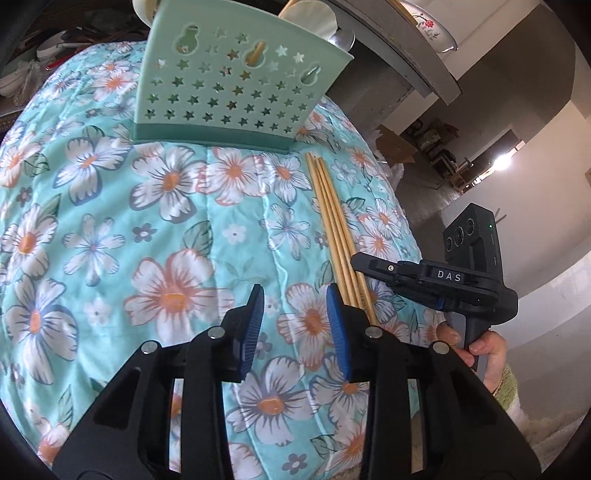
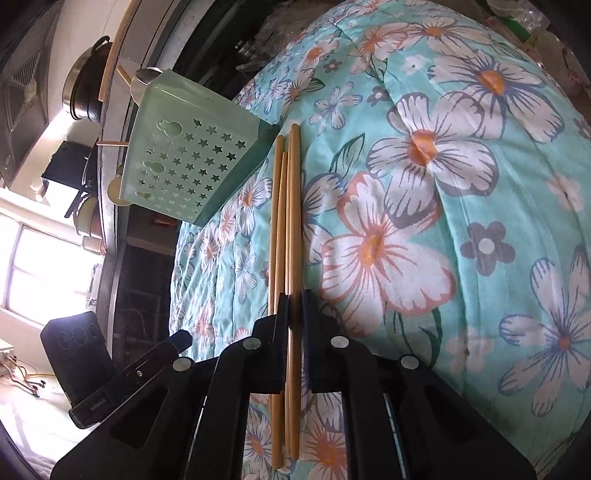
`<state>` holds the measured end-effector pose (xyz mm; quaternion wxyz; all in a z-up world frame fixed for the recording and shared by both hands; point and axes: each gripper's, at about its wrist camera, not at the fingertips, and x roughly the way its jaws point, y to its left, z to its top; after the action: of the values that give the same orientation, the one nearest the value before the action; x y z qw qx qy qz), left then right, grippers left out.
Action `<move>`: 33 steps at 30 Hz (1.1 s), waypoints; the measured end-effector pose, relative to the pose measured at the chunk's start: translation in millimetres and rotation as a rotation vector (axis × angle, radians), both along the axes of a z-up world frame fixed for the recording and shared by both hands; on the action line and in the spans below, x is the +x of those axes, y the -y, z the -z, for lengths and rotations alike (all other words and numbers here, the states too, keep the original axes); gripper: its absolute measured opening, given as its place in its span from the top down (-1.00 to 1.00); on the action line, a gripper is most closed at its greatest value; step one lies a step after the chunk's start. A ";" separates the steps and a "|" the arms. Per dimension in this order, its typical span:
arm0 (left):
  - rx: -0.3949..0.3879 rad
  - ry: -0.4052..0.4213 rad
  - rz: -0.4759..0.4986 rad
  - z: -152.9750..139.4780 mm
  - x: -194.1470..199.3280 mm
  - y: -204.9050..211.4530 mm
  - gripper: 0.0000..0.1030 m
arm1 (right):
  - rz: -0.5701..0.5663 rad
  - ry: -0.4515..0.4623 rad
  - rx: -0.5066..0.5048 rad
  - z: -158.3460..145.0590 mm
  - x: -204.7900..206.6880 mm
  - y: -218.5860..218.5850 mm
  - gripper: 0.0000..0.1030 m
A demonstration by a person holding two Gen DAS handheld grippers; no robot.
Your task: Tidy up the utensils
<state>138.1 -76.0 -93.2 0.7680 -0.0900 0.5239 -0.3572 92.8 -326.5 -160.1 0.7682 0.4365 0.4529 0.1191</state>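
A small bunch of bamboo chopsticks [image 1: 332, 229] [image 2: 282, 221] lies on a floral quilt, pointing toward a mint-green star-holed utensil holder [image 1: 236, 85] [image 2: 184, 147]. My right gripper [image 2: 294, 299] [image 1: 360, 264] is shut on the rightmost chopstick near its near end. The other sticks run beside and under its left finger. My left gripper [image 1: 295, 291] hovers over the quilt just left of the chopsticks, open, with only fabric between its blue pads [image 1: 255, 317]. One black finger [image 2: 147, 365] of the left gripper shows in the right wrist view.
The holder has spoons [image 1: 314, 14] and wooden handles standing in it. Behind it runs a grey shelf edge [image 1: 406, 66] bearing a flowered plate [image 1: 428, 26] and dark pots [image 2: 85, 88]. The quilt [image 1: 110, 221] drops off to the right of the chopsticks. A hand [image 1: 480, 350] grips the right handle.
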 end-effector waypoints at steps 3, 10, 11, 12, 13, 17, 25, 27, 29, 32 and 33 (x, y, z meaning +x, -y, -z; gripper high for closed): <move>-0.026 -0.056 0.026 10.1 5.5 16.6 0.42 | 0.006 0.002 0.010 1.1 -3.7 3.8 0.86; -0.074 -0.175 0.040 33.7 22.4 51.8 0.42 | 0.015 0.005 0.010 3.2 -12.2 11.9 0.86; -0.084 -0.194 0.035 37.0 25.2 54.4 0.42 | 0.015 0.005 0.013 3.9 -12.7 12.5 0.86; -0.093 -0.214 0.026 40.9 28.4 56.5 0.42 | 0.015 0.005 0.017 4.8 -13.2 12.8 0.86; -0.101 -0.235 0.014 44.9 31.4 58.0 0.42 | 0.016 0.005 0.020 5.5 -13.3 12.7 0.86; -0.142 -0.297 -0.014 56.8 41.0 61.7 0.42 | 0.014 0.005 0.028 7.1 -12.9 13.1 0.86; -0.197 -0.368 -0.048 73.7 52.9 68.1 0.83 | 0.016 0.005 0.042 10.6 -12.5 13.0 0.86; -0.213 -0.377 -0.049 75.3 53.1 66.3 0.89 | 0.016 0.005 0.042 11.1 -12.8 13.2 0.86; -0.214 -0.374 -0.049 75.2 51.8 65.5 0.89 | 0.016 0.004 0.041 10.9 -12.7 13.3 0.86; -0.212 -0.362 -0.051 73.5 49.9 61.1 0.90 | 0.016 0.004 0.038 11.1 -12.9 13.6 0.86; -0.213 -0.359 -0.054 72.3 49.1 58.8 0.90 | 0.017 0.003 0.035 10.9 -13.0 13.6 0.86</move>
<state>187.2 -134.8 -165.5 0.6579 -0.2467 0.6089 -0.3681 79.8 -340.1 -171.0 0.7622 0.4534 0.4459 0.1212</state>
